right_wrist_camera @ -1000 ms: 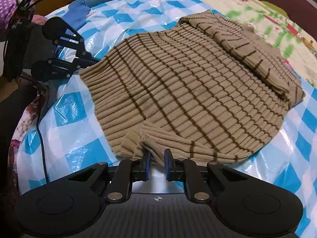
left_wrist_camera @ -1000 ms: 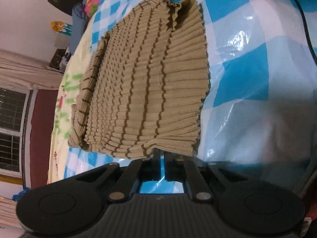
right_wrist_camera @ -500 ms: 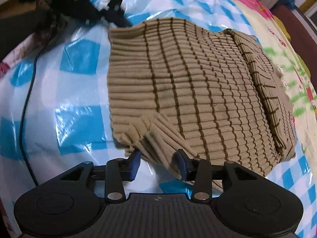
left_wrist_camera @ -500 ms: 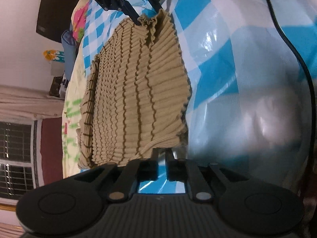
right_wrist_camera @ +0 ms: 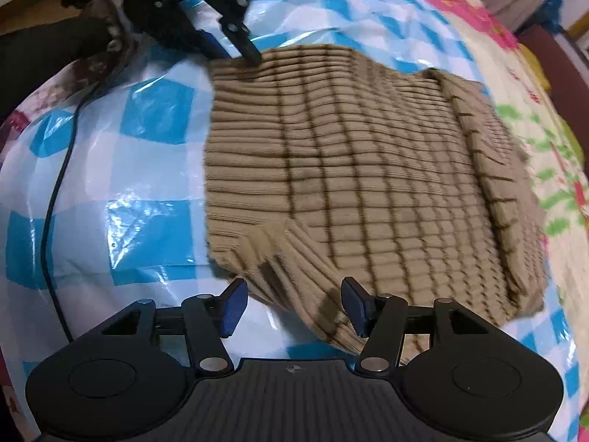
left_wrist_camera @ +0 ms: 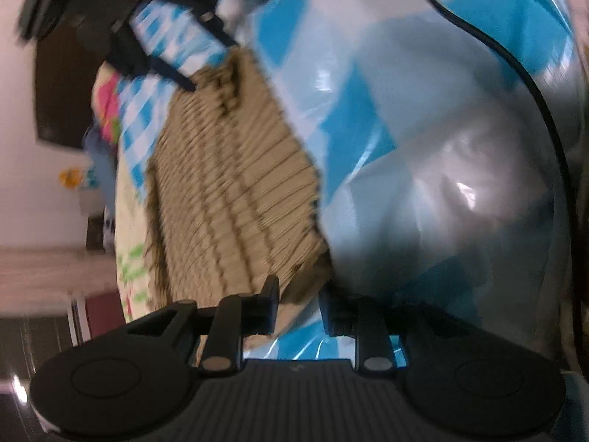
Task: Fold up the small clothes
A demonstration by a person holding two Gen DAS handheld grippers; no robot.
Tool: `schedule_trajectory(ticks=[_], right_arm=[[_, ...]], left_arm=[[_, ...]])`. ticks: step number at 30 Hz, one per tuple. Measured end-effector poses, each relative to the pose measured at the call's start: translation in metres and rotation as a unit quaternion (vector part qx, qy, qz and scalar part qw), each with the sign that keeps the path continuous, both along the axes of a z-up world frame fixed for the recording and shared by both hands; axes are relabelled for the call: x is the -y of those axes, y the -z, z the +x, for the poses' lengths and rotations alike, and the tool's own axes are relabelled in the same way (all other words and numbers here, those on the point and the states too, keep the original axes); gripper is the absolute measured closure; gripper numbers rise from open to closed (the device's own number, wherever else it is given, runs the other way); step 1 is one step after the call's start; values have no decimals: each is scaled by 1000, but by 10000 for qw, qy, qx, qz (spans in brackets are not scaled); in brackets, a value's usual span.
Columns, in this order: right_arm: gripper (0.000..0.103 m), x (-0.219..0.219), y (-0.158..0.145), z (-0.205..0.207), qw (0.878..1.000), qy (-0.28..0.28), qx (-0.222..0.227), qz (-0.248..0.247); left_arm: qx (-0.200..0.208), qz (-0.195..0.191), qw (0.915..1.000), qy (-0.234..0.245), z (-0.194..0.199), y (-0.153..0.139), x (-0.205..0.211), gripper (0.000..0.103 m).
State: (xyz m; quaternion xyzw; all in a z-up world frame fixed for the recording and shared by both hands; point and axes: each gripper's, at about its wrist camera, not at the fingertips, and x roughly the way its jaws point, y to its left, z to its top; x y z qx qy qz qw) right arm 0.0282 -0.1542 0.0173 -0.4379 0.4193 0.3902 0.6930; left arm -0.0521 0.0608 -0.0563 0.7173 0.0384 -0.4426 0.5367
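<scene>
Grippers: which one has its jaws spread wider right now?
The right gripper: wide gap over the sweater hem. The left gripper stands narrower.

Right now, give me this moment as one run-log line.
step: release after fold | left tool: just opened, clear | right tool: just opened, clear | tan ribbed brown-striped knit top: folded, flat on blue-white checked plastic sheet

Both views are fisheye, so the edges bend and the corners go dark. The left wrist view is strongly motion-blurred and dimmer. White glare shines on the plastic sheet (left_wrist_camera: pixel 434 169) at centre right. The right wrist view is sharper, evenly lit.
</scene>
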Motion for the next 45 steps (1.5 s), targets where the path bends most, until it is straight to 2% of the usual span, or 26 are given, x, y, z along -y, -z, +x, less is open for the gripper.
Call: schedule_trajectory(ticks=[1,3,4,5,6,9,10,13,14,16,18,20,24,26,29,32,33,34,35,36,37,38,39,40,42,45], right_arm=[[47,-2,4,0,9999,-109,-44,-46],[58,-7,12,-1,9993,-291,-116,-209],[65,-8,12,1,9993,-263,-200,-194],[78,-7,9,3,9994,-155,-296,-110],[86,-5,5,9,9992,73,-397,55],[91,11,-15,29,9918,894,-588,701],[91,17,-23,35,9879,1126,-606,882],[91,29,-47,45,9775,1537,-605,1312],[91,32,-54,48,9738,1660,-582,1444],[92,35,-67,49,9686,1828,-402,1638],[92,40,-77,56,9600,2089,-175,1856],[92,47,-87,68,9454,2399,-18,2206],[93,75,-107,113,9056,3070,631,2856],[93,93,-113,140,8808,3447,896,3120],[93,114,-104,191,8430,4045,1232,3326],[91,128,-75,246,7972,4723,1553,3424],[82,129,-61,263,7858,4915,1716,3340],[79,131,-47,279,7686,5239,1775,3213],[79,138,-34,292,7520,5575,1561,3150],[79,140,-25,297,7449,5686,1382,3203],[79,141,-19,294,7416,5699,1371,3263],[71,140,-16,289,7454,5628,1412,3281],[61,140,-13,284,7510,5541,1421,3298],[57,142,-11,279,7537,5493,1458,3301],[57,152,-8,268,7435,5564,1543,3374],[55,174,-1,264,7118,5814,1218,3748]], left_arm=[[17,68,10000,62,1,3,1,73],[-47,137,9999,-51,4,4,8,76],[-150,102,9995,-256,7,0,13,81],[-321,12,9981,-520,10,-5,17,83],[-590,-184,9943,-873,16,-15,23,84],[-1282,-841,9711,-1829,40,-43,37,86],[-1445,-1093,9596,-2154,50,-52,40,86],[-1933,-1847,9146,-3032,81,-78,39,87],[-2063,-2116,8958,-3319,92,-86,36,87],[-2216,-2516,8671,-3683,108,-96,31,88],[-2305,-2849,8450,-3894,123,-105,28,88],[-2290,-3239,8259,-4006,140,-116,27,88],[-2079,-3970,7868,-4245,194,-138,23,88],[-1947,-4219,7613,-4521,237,-143,19,89],[-1794,-4477,7259,-4903,300,-137,17,88],[-1702,-4773,6753,-5358,361,-114,25,88],[-1581,-4740,6614,-5595,380,-101,30,88],[-1521,-4648,6493,-5825,390,-87,33,88],[-1499,-4505,6425,-6015,398,-72,38,88],[-1426,-4430,6440,-6072,397,-61,40,87],[-1349,-4385,6496,-6062,397,-54,43,85],[-1264,-4329,6570,-6041,395,-48,45,85],[-1219,-4311,6589,-6043,393,-45,45,83],[-1232,-4369,6534,-6058,391,-45,40,82],[-1384,-4609,6296,-6099,395,-47,30,79],[-1577,-4936,5878,-6212,398,-56,10,78]])
